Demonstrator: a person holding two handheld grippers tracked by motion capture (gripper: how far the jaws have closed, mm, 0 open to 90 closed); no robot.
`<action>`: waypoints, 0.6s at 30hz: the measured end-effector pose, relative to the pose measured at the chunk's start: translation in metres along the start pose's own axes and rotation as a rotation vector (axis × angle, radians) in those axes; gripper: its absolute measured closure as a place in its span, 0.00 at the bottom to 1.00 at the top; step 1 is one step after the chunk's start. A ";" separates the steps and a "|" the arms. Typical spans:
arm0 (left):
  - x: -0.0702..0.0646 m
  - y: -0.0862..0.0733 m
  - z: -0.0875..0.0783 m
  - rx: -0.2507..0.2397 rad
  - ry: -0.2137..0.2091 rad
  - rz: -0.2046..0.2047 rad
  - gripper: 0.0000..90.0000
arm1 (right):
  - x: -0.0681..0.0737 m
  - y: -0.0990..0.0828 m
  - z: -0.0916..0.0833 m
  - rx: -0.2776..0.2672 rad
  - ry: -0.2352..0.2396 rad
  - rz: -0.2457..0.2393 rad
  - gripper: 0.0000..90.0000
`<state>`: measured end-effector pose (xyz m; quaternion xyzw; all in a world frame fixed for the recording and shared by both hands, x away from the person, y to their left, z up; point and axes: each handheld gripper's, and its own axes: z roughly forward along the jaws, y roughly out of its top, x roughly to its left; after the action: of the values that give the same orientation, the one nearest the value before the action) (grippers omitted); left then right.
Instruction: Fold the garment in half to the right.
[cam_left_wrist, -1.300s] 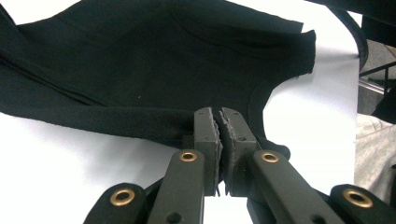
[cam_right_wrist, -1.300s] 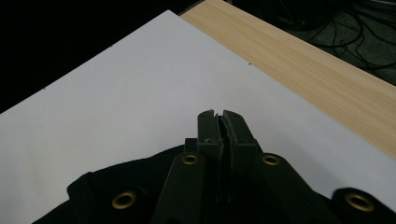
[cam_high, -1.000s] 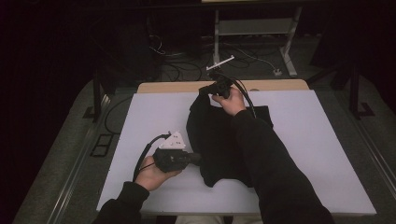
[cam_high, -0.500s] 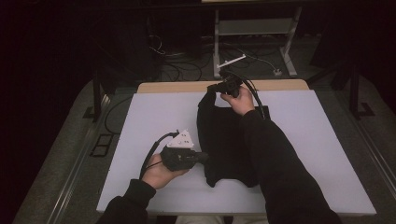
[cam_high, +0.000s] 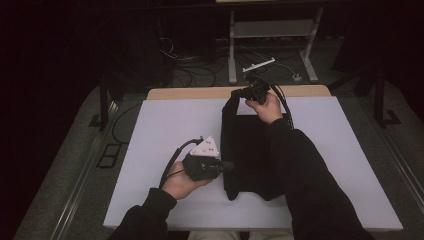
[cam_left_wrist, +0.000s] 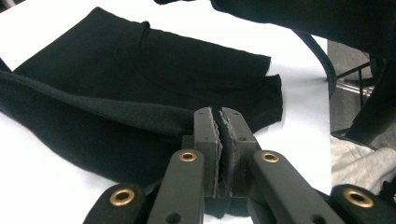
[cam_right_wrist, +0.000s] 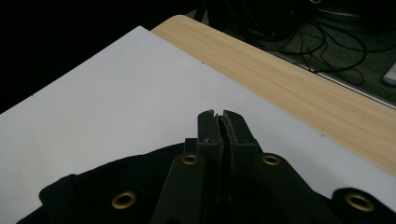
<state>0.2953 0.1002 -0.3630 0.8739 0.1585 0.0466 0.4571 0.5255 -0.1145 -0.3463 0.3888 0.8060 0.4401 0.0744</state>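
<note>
The left hand-held gripper (cam_high: 226, 166) has its jaws pressed together on a fold of the black garment (cam_high: 247, 150), pinching the cloth at its left edge, toward the near edge of the tabletop (cam_high: 160, 130). In the left gripper view the fabric bunches right up against the closed pads (cam_left_wrist: 208, 135) and spreads away flat behind them. The right hand-held gripper (cam_high: 239, 92) is likewise clamped shut on the garment's far end, lifting that corner slightly by the far edge of the tabletop; in the right gripper view dark cloth lies under the closed jaws.

The garment lies in the middle of the tabletop, running from near edge to far edge, partly covered by the person's right sleeve (cam_high: 305, 175).

The tabletop is covered with a plain white sheet, and a strip of light wood (cam_high: 200, 92) shows along its far edge. Beyond it the room is dark: cables (cam_high: 200, 70) lie tangled on a grey floor, and a pale metal stand (cam_high: 272, 35) rises behind the table.
</note>
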 end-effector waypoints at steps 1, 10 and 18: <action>0.000 0.001 0.001 0.000 -0.004 0.002 0.94 | -0.002 -0.001 -0.002 -0.005 0.000 0.000 0.95; -0.004 0.009 0.013 0.005 -0.021 0.017 0.94 | -0.013 -0.011 -0.011 -0.010 -0.012 0.026 0.95; -0.006 0.015 0.024 0.004 -0.036 0.035 0.94 | -0.020 -0.017 -0.019 -0.017 -0.020 0.036 0.95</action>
<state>0.2982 0.0716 -0.3638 0.8781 0.1351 0.0385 0.4575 0.5211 -0.1456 -0.3526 0.4069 0.7945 0.4440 0.0779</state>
